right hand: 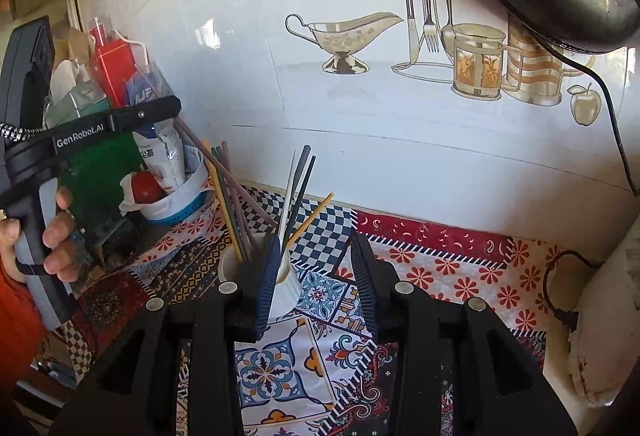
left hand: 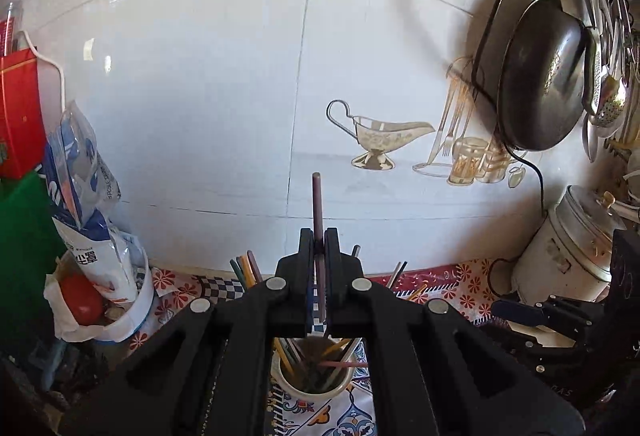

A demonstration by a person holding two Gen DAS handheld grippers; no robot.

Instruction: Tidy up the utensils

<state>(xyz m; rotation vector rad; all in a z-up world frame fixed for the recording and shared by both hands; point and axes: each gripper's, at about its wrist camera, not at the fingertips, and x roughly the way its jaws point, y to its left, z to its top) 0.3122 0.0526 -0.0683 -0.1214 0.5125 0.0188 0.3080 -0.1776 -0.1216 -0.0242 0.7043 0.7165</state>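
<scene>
White wall tiles (left hand: pixel 200 96) back a patterned cloth (right hand: pixel 440 260) on the counter.

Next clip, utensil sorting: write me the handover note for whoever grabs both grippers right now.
Left gripper: shut on one purple chopstick, held upright above the cup.
Right gripper: jaws apart, left pad against the white cup, right pad clear of it; a firm hold is not evident.
Things: the cup stands on the patterned cloth, with the other chopsticks leaning in it, mixed colours.
Done: one chopstick lifted out.
Left: place it and sort the rest; the destination is not visible.
</scene>
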